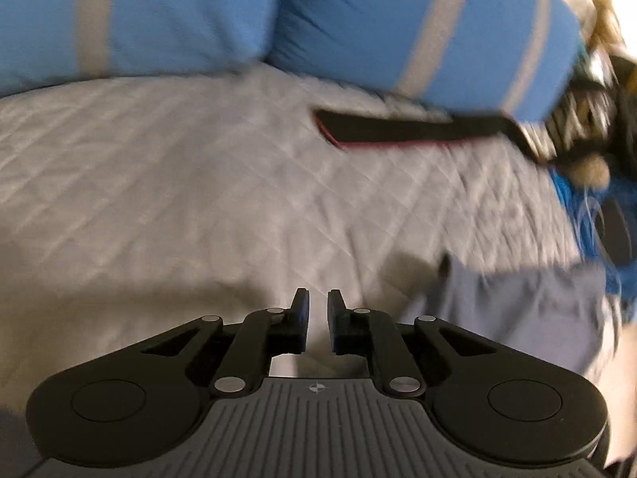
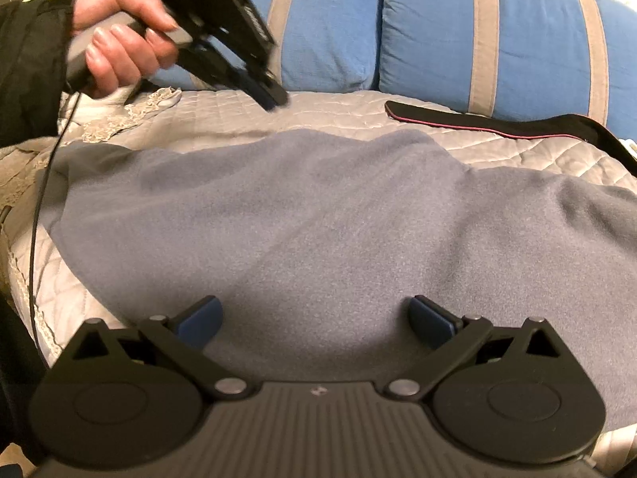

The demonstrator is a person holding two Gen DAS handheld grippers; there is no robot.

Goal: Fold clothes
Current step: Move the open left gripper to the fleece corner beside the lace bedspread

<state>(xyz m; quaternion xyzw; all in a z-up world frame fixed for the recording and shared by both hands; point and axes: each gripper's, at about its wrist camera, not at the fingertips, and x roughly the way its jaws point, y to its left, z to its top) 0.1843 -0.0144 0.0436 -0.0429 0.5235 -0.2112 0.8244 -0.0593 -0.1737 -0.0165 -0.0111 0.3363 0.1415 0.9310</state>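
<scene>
Left wrist view: the left gripper (image 1: 317,298) hangs over bare quilted bedspread (image 1: 179,183), jaws drawn narrow with nothing between them. The grey-blue garment (image 1: 517,298) shows only at the bed's right side; a black strap (image 1: 398,127) lies by the blue pillows (image 1: 159,20) at the head edge.

Right wrist view: the right gripper (image 2: 314,318) stands wide and empty over the garment (image 2: 318,219), which is spread across the bed's middle. A hand (image 2: 119,40) holds the left gripper (image 2: 274,99) above the open strip of quilt between the garment's far edge and the pillows.

Two blue pillows (image 2: 497,36), one grey garment (image 2: 318,219), one black strap (image 2: 477,121).
</scene>
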